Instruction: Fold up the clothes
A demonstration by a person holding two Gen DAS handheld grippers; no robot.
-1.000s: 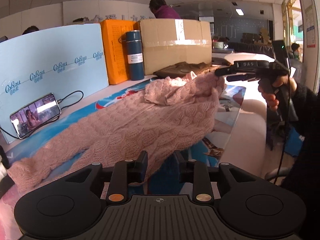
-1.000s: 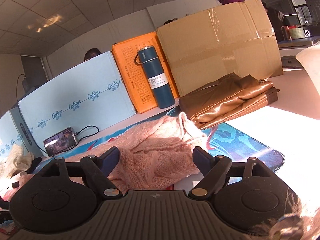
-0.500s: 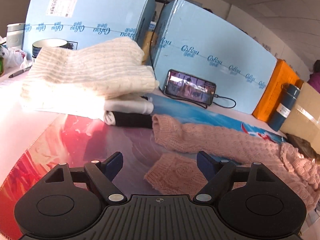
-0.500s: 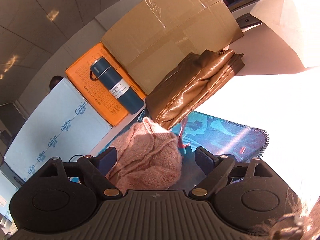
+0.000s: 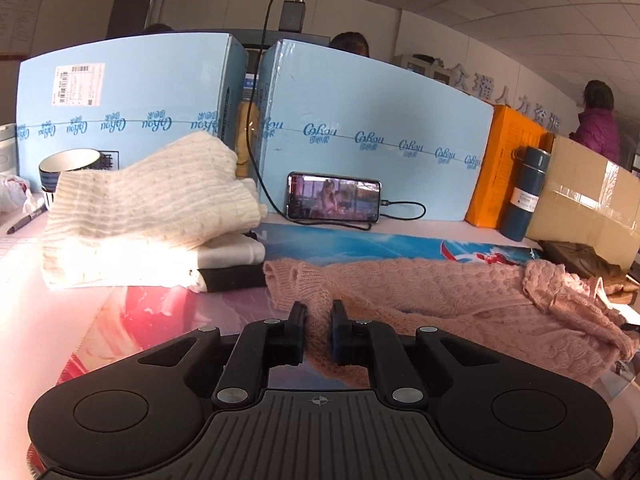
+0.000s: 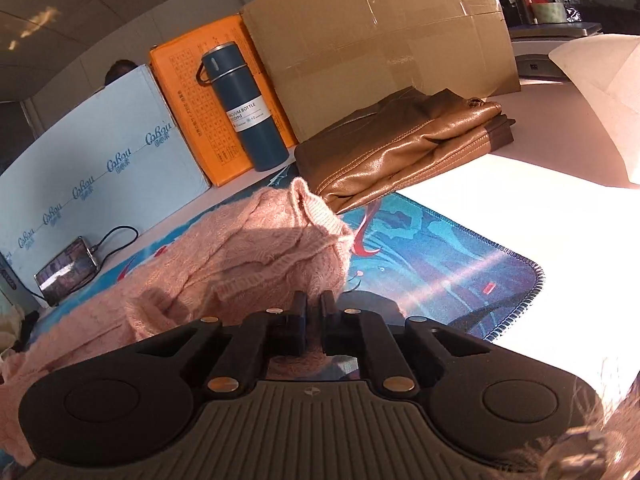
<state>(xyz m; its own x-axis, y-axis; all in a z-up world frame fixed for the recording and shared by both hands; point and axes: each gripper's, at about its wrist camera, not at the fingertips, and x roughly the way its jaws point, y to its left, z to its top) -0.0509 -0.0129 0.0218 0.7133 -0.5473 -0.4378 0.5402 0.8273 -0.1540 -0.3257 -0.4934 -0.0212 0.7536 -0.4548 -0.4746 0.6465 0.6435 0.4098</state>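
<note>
Pink cable-knit sweater [image 5: 460, 296] flat on blue mat [image 6: 432, 248], left gripper [image 5: 318, 320] pinching its cuff, right gripper [image 6: 314, 312] clamped on its opposite end beside folded brown leather jacket [image 6: 404, 152]

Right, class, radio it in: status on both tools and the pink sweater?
Left tool shut on pink sweater. Right tool shut on its other end. Brown jacket close by.

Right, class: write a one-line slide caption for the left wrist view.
Left gripper pinches the pink knit sweater beside a stack of folded clothes.

"VACUUM BOTTLE" — flask label [image 6: 247, 115]; "CoRou" — blue boxes [image 5: 360, 128].
</note>
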